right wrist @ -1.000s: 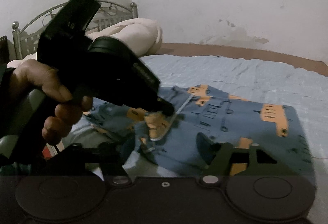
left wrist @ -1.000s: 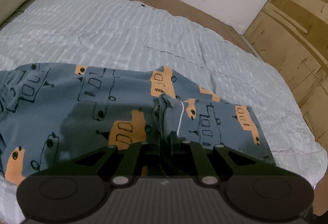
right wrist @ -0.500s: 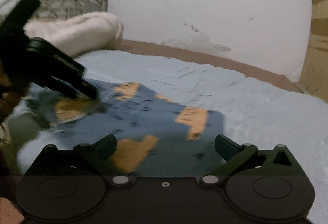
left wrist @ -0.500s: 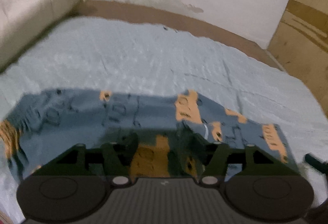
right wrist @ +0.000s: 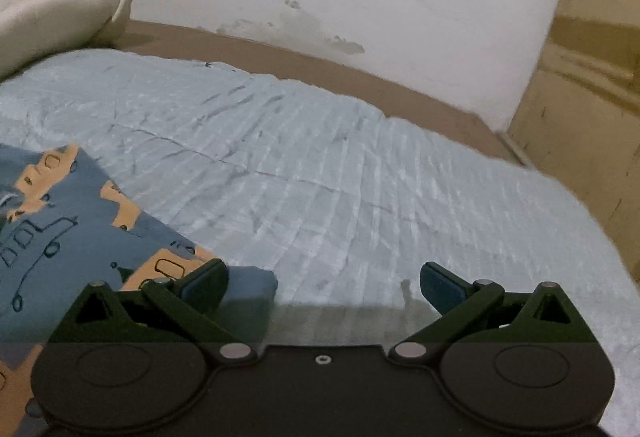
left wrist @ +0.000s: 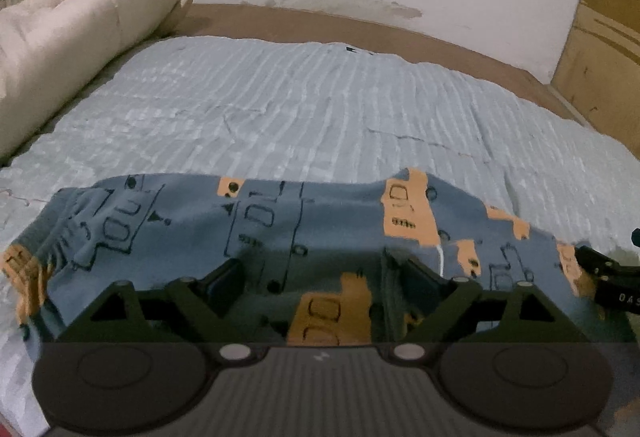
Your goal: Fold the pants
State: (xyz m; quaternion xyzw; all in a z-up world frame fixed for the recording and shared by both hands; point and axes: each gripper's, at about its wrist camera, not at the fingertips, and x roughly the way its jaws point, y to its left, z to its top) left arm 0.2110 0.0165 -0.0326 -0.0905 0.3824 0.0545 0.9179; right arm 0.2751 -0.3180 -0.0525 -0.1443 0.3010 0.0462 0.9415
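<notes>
Blue cotton pants with orange truck print (left wrist: 280, 233) lie flat on pale blue ribbed bedspread (left wrist: 320, 109), near edge, already folded into a band. My left tongs (left wrist: 316, 277) spread apart, empty, low over pants middle, ready for next grab. My right tongs (right wrist: 324, 285) also apart, empty, at pants' right corner (right wrist: 248, 285), left fingertip (right wrist: 204, 283) over cloth. Cream rolled duvet (left wrist: 80, 37) far left, clear.

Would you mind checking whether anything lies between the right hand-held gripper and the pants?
Nothing visible does. The right hand-held gripper is open, its left finger already over the pants' corner, with only bare bedspread between its fingers.
</notes>
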